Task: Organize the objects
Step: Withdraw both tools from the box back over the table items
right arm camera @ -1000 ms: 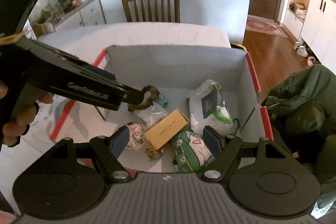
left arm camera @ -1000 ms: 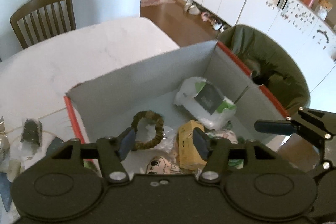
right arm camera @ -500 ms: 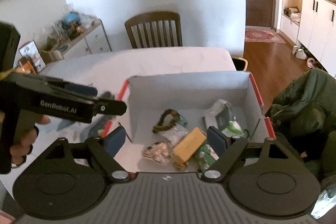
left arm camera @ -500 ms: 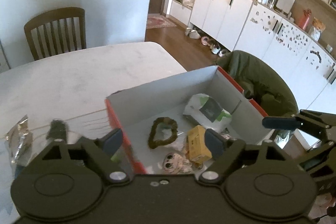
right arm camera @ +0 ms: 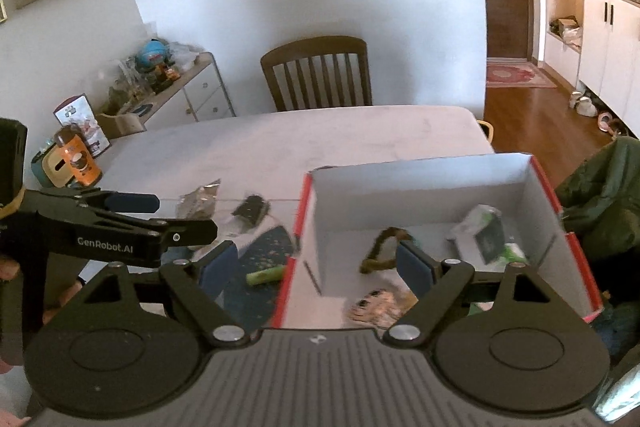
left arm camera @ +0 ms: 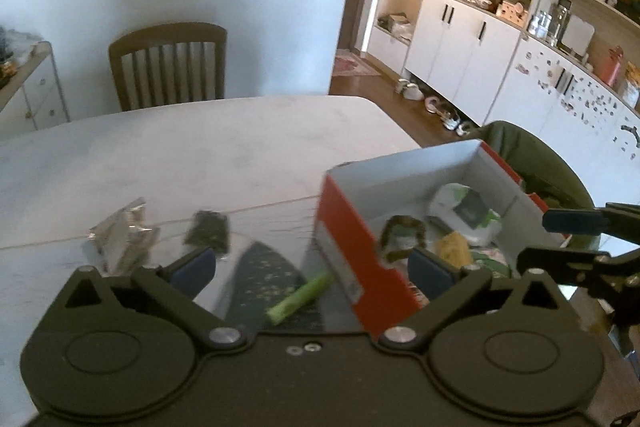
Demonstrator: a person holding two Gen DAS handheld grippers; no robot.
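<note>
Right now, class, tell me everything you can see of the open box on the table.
The box is an open-topped rectangular carton, apparently cardboard, red outside and pale grey inside, with no lid in view. It stands upright on the white table, near its right-hand edge. Inside lie a dark braided ring, a white and green packet, a yellow-brown item and a cartoon-face item. A green tube and small packets lie outside, to its left. Neither gripper touches it.
</note>
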